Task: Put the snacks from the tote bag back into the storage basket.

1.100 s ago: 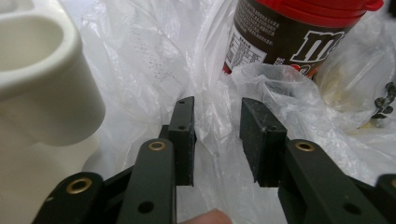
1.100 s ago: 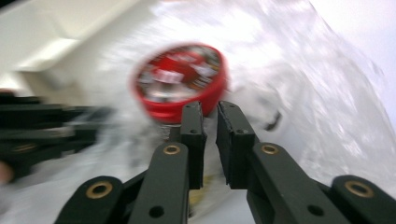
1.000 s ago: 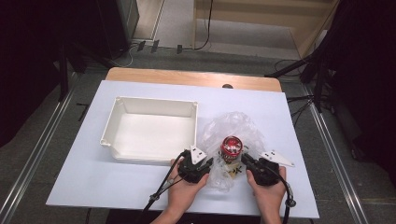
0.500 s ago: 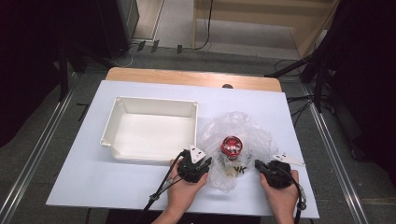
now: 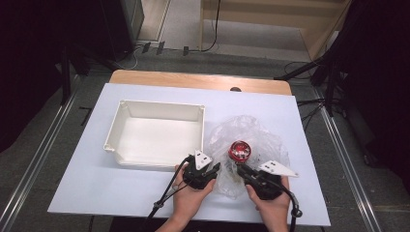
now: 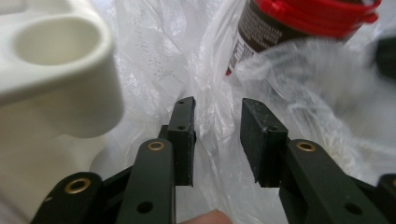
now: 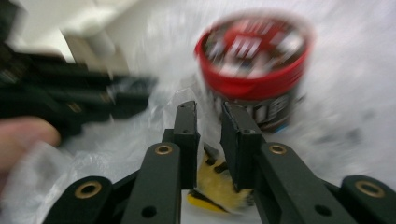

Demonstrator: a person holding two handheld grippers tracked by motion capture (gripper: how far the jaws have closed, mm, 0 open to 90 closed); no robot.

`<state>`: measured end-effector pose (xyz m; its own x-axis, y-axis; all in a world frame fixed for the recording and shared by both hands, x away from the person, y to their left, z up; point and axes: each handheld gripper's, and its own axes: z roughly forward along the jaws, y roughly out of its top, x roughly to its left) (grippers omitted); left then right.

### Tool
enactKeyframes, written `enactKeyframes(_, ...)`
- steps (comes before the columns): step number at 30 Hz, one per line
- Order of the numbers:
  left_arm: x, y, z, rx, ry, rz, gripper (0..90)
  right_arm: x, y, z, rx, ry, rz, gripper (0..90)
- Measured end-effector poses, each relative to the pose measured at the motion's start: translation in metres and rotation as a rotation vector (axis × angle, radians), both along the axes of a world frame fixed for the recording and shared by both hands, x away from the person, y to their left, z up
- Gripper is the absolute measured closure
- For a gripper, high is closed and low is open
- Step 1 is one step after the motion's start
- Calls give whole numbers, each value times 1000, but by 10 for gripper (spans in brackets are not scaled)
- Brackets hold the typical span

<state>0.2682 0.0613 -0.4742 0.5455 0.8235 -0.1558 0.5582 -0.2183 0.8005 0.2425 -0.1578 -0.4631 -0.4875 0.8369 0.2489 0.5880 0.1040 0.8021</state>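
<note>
A crumpled clear plastic bag (image 5: 251,133) lies on the white table, right of centre. Inside it a dark jar (image 5: 239,151) with a red lid stands upright. My left gripper (image 5: 216,167) is at the bag's near left edge; its jaws are open, with a fold of the bag's film (image 6: 154,51) running between them and the jar (image 6: 299,23) just beyond. My right gripper (image 5: 240,169) points at the bag's near edge from the right. In its blurred view the right gripper (image 7: 208,108) has its jaws narrowly apart over film and a yellow item (image 7: 217,186), in front of the jar (image 7: 254,60).
A white rectangular tray (image 5: 159,104) sits left of the bag, its near right corner (image 6: 56,70) beside my left gripper. The table's wooden far edge (image 5: 200,79) lies behind. Both hands come in over the near edge, with cables trailing.
My right gripper drew back to the right half a second ago and has now come forward and left to the bag's near edge. The left gripper and jar have stayed put.
</note>
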Motion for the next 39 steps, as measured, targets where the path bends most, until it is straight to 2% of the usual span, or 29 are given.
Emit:
enactKeyframes(2,-2,3,2,-11,-13,-1,617,3,9,-11,-31,52,31,814)
enactKeyframes(5,-7,5,7,-19,-47,12,568,4,17,-20,-78,100,66,836)
enactKeyframes(9,-13,3,15,-71,-83,9,511,4,19,-21,-86,102,70,844)
enactKeyframes(11,-12,-1,13,-36,-80,2,518,3,19,-21,-82,100,70,832)
enactKeyframes(13,-9,-4,6,9,-58,1,548,1,16,-18,-77,94,63,804)
enactKeyframes(15,-7,-5,0,30,-27,-9,571,-4,10,-10,-51,58,36,767)
enactKeyframes(17,-9,-6,0,41,-48,-21,590,-9,1,3,-15,-17,-24,741)
enactKeyframes(18,-10,-7,0,47,-49,-22,608,-10,-2,7,-1,-38,-47,724)
enactKeyframes(20,-9,-8,-1,50,-38,-26,640,-11,-9,15,32,-88,-122,630)
enactKeyframes(22,-9,-8,-2,56,-31,-21,661,-7,-10,18,35,-108,-173,534)
enactKeyframes(26,-7,-8,-3,56,-11,-18,658,4,-1,11,-17,-85,-198,354)
enactKeyframes(28,-6,-8,-3,53,-4,-16,657,10,5,6,-36,-72,-199,298)
enactKeyframes(31,-6,-8,-3,61,-7,-15,660,17,13,2,-54,-70,-196,255)
enactKeyframes(33,-6,-8,-3,60,-7,-13,664,22,17,-1,-71,-73,-216,243)
enactKeyframes(39,-6,-8,-3,62,-8,-16,703,36,26,-10,-65,-62,-259,225)
